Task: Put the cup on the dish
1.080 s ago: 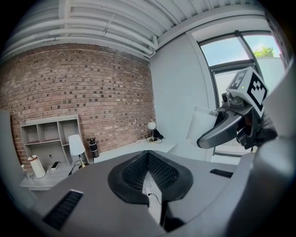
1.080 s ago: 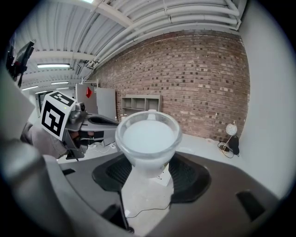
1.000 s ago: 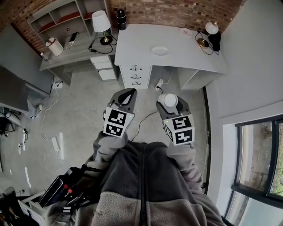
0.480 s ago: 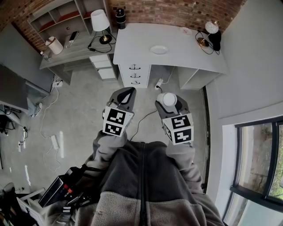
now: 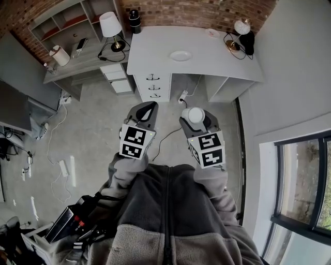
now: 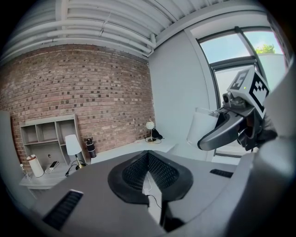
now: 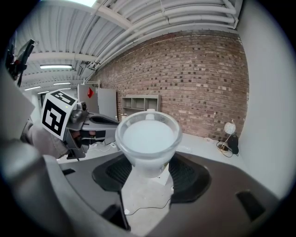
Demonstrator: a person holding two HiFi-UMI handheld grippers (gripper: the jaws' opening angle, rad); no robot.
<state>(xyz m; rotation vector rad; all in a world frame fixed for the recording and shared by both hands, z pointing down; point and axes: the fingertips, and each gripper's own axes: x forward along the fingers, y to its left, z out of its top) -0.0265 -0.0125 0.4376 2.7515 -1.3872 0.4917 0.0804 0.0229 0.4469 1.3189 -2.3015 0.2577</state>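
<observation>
Markings: the only print seen is the b/w square patterns on the marker cubes [image 5: 135, 143]. No lettering is legible on the cup or dish.

L tool [image 5: 147, 106]: jaws pressed together at the tips, nothing between them.

R tool [image 5: 195, 117]: jaws pinching a pale, see-through cup [image 7: 148, 138] by its lower body, rim up. The cup is held in the air over the floor [image 5: 93, 119], in front of the person's chest and just beside the L tool. It is well apart from the dish [image 5: 180, 55].

Change vs 1.0 s ago: both tools are in approx. the same spot and the cup is still in the R tool. The table [image 5: 217, 54] and dish have shifted slightly up and left in the head view.

Surface: white table w/ drawers [image 5: 152, 85] under its left part. The dish lies near the table's middle, w/ a small round lamp [image 5: 241, 27] at the far right corner.

Room: brick wall [image 5: 207, 13] behind the table. To the left is a grey shelf unit [image 5: 62, 20] w/ a white-shade lamp [image 5: 109, 25], and a dark bottle [image 5: 134, 16] stands nearby. The floor is grey concrete w/ a cable [image 5: 168, 135] trailing across it. Window [image 5: 305, 196] at right.
</observation>
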